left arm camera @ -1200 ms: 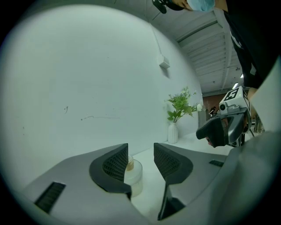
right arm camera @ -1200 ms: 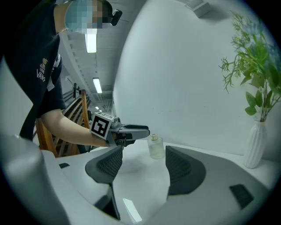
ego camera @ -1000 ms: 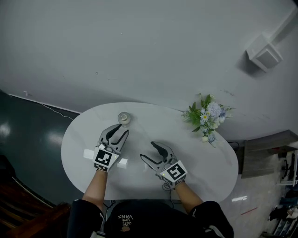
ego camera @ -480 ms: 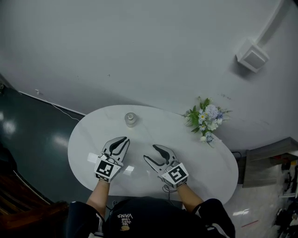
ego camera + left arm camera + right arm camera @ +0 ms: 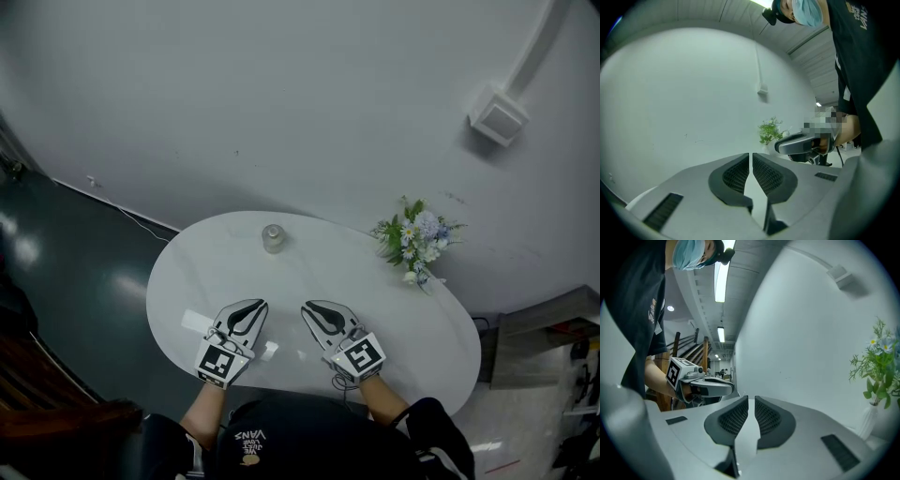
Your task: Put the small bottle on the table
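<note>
The small bottle (image 5: pixel 273 238), clear with a pale cap, stands upright near the far edge of the white oval table (image 5: pixel 384 281). Both grippers rest low near the front edge, well short of the bottle. My left gripper (image 5: pixel 254 306) is shut with nothing in it; in the left gripper view its jaws (image 5: pixel 750 155) meet over bare tabletop. The jaws of my right gripper (image 5: pixel 312 307) are closing, nearly together, and the right gripper view (image 5: pixel 751 399) shows nothing between them. Neither gripper view shows the bottle.
A small vase of flowers (image 5: pixel 417 240) stands at the table's far right edge. A white box (image 5: pixel 497 116) is fixed to the grey wall behind. Dark floor (image 5: pixel 66 281) lies to the left of the table.
Both grippers have drawn back from the bottle toward the table's front edge. Both jaws, wide apart a second ago, have come together. The bottle stays where it stood.
</note>
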Demonstrator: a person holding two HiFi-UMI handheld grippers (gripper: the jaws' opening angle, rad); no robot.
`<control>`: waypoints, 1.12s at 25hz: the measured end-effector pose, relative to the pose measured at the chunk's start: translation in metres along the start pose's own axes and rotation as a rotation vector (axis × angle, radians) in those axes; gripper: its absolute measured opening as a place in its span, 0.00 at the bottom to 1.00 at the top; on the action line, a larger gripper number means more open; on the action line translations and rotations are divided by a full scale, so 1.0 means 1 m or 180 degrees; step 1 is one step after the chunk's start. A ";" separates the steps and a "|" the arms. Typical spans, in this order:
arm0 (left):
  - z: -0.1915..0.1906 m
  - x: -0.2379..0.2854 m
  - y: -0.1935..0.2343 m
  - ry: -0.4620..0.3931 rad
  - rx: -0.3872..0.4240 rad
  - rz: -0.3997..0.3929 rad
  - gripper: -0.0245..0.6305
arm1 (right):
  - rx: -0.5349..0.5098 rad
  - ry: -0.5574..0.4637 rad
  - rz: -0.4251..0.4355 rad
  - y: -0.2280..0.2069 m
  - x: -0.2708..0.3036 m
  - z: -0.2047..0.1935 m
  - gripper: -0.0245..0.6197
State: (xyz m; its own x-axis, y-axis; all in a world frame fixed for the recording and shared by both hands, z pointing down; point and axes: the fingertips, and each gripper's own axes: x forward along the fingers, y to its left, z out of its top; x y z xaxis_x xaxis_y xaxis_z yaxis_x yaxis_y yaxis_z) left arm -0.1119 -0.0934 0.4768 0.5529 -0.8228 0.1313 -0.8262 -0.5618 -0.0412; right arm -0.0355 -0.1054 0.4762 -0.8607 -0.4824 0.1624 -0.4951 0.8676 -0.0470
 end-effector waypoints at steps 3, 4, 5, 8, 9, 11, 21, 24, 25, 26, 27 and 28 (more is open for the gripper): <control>0.005 -0.012 -0.012 -0.0032 -0.0022 0.0030 0.09 | -0.0041 -0.0035 0.0062 0.012 -0.006 0.003 0.14; 0.004 -0.016 -0.014 -0.0015 -0.0031 0.0053 0.09 | -0.0043 -0.0049 0.0073 0.015 -0.008 0.006 0.13; 0.004 -0.021 -0.017 -0.0006 -0.0041 0.0081 0.09 | -0.0034 -0.0066 0.0083 0.017 -0.009 0.009 0.13; 0.009 -0.035 -0.023 -0.0056 -0.0078 0.0178 0.08 | -0.0041 -0.0058 0.0146 0.024 -0.017 0.009 0.13; 0.010 -0.040 -0.025 -0.0063 -0.0085 0.0210 0.08 | -0.0051 -0.0044 0.0150 0.026 -0.020 0.009 0.13; 0.011 -0.047 -0.027 -0.0062 -0.0073 0.0266 0.08 | -0.0053 -0.0046 0.0134 0.027 -0.025 0.014 0.13; 0.017 -0.073 -0.049 -0.0101 -0.0128 0.0476 0.08 | -0.0043 0.0008 0.0225 0.044 -0.047 0.009 0.12; 0.016 -0.077 -0.056 -0.0100 -0.0136 0.0503 0.08 | -0.0041 -0.0006 0.0269 0.050 -0.051 0.006 0.12; 0.014 -0.078 -0.058 -0.0084 -0.0147 0.0515 0.08 | -0.0044 -0.0027 0.0295 0.052 -0.052 0.004 0.12; 0.013 -0.079 -0.060 -0.0077 -0.0164 0.0524 0.08 | -0.0046 -0.0025 0.0319 0.053 -0.053 0.003 0.12; 0.012 -0.079 -0.062 -0.0072 -0.0178 0.0529 0.08 | -0.0042 0.0000 0.0327 0.054 -0.053 0.002 0.12; 0.010 -0.079 -0.065 -0.0060 -0.0186 0.0533 0.08 | -0.0036 0.0021 0.0324 0.055 -0.054 0.002 0.12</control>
State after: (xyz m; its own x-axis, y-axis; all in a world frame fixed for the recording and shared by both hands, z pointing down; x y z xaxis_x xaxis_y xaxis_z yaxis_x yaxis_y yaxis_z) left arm -0.1011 0.0069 0.4593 0.4084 -0.9063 0.1089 -0.9115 -0.4112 -0.0032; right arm -0.0165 -0.0323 0.4626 -0.9057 -0.3910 0.1638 -0.4038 0.9134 -0.0525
